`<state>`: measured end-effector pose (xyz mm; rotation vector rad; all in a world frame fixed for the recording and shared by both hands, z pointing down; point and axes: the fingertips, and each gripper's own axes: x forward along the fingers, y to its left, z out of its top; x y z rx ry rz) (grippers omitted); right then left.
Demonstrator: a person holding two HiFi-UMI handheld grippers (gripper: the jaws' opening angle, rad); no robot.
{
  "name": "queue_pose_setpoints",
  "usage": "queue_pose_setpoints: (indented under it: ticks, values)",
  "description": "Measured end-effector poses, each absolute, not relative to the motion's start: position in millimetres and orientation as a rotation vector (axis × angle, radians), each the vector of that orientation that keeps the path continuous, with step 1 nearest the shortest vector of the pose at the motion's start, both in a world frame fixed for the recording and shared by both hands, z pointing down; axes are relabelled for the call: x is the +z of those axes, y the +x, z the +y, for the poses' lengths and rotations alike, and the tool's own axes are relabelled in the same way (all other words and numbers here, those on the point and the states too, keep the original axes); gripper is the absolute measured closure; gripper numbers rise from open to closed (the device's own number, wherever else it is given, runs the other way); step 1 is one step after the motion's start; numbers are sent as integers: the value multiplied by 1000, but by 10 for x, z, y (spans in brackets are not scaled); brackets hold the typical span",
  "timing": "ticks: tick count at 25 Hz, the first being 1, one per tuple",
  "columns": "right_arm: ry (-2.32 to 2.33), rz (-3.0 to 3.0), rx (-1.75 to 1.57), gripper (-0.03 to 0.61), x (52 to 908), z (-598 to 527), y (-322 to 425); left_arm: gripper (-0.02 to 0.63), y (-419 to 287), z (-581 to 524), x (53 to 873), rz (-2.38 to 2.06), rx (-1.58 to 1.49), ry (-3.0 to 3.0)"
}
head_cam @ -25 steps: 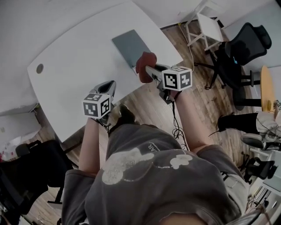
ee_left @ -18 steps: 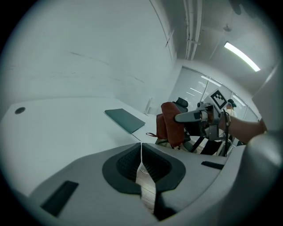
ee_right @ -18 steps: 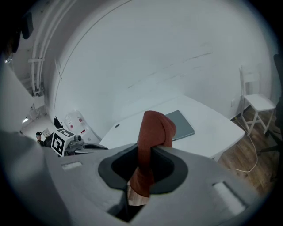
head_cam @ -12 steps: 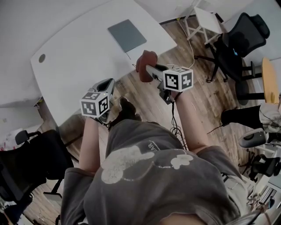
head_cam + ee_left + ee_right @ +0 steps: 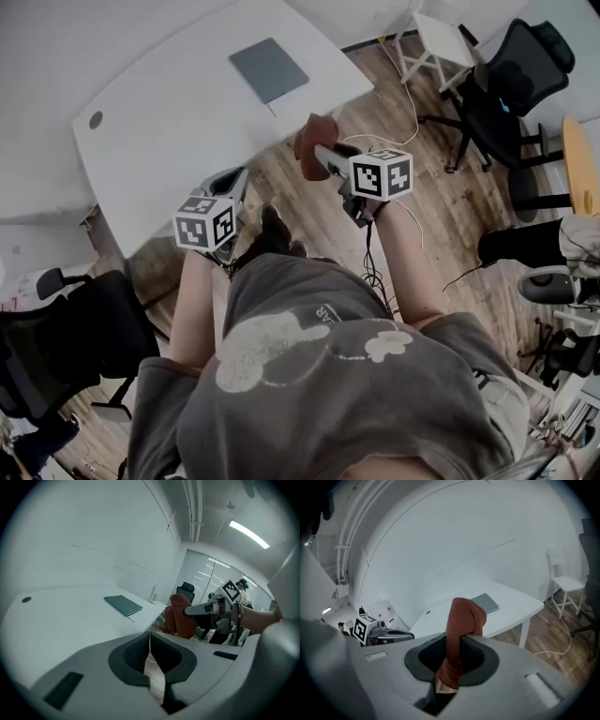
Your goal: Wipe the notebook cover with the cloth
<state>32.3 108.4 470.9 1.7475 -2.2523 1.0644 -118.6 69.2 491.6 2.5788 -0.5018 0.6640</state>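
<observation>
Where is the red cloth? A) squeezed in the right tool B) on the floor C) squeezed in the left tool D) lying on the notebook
A: the right tool is shut on the cloth, held up in the air, while the notebook lies bare on the table.

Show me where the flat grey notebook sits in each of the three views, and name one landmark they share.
Head view: the flat grey notebook, top centre.
Left gripper view: the notebook, left of centre.
Right gripper view: the notebook, beside the top of the rust-red cloth.
Shared landmark: that cloth, in all three views.
</observation>
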Motion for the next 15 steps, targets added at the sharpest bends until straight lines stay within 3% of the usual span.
queue_pose_setpoints:
  ticks: [15]
  values:
    - [1683, -2262, 1041, 520, 4789, 1046, 123, 615, -1412, 633, 4947, -574, 633, 2571]
